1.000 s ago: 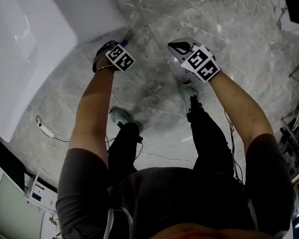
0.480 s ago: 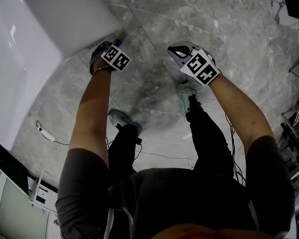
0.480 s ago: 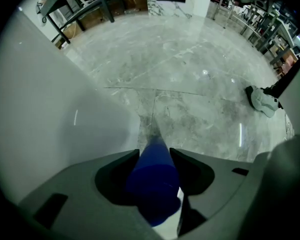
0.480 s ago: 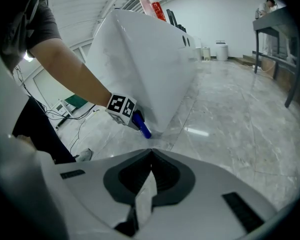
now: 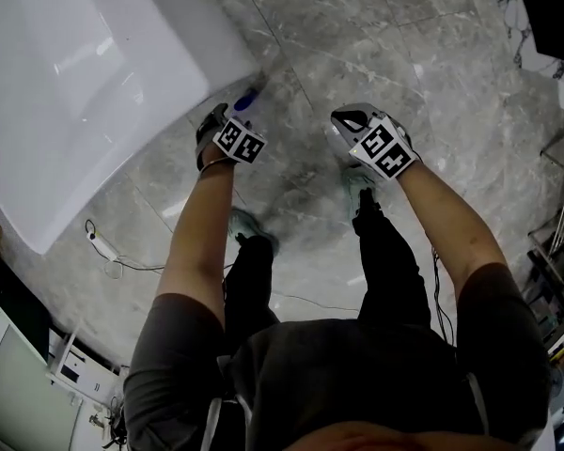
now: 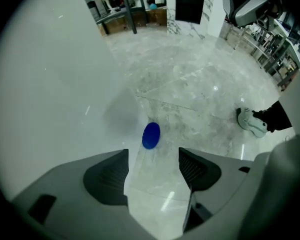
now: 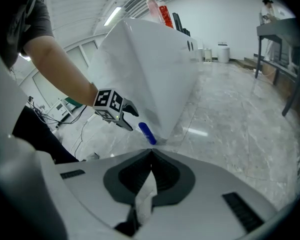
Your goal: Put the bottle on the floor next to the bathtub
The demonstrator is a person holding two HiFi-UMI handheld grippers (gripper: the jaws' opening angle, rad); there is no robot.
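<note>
- Two grippers are showing. The left gripper (image 6: 153, 159) is working low beside the bathtub (image 5: 85, 83). The right gripper (image 7: 151, 154) is hovering apart from it with its fingers pressed together, gripping nothing identifiable.
- Left fingers (image 6: 107, 176) are opening and standing wide. The clear bottle (image 6: 155, 189) is sitting between them, and the pads are not squeezing it.
- The bottle's blue cap (image 6: 151, 135) is pointing toward the foot of the tub, just beside its wall. Whether the body is resting fully on the floor (image 5: 357, 54) is not showing.
- Risk, as judged: the bottle is appearing tilted rather than upright, so on release it may be rolling or sliding across the polished marble, away from the tub.
- Risk, as judged: pulling the left gripper back at an angle may be catching the bottle with one finger and dragging it out of place.
- Risk, as judged: the person's shoe (image 5: 247, 222) is standing near, and a step forward may be knocking the bottle.
</note>
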